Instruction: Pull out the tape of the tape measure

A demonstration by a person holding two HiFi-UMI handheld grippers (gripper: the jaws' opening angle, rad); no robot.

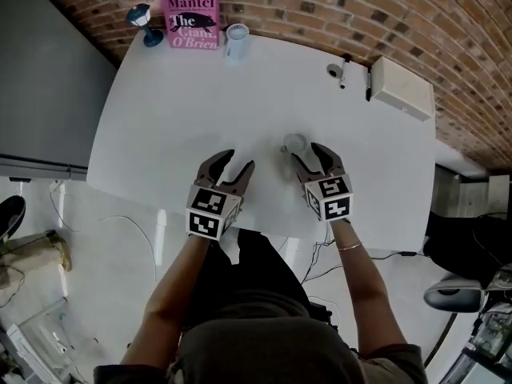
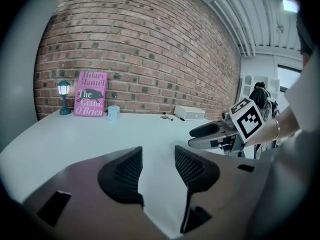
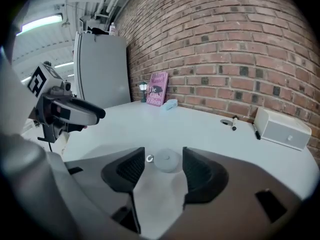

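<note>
Round pale-grey tape measure sits just ahead of my right gripper, jaws parted; I'd clamp the casing, small ring tab facing left gripper, parted, empty.

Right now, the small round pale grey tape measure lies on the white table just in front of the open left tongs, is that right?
No, it is the right tongs. The small round pale grey tape measure lies on the white table just in front of the open right tongs, as the right gripper view shows.
</note>
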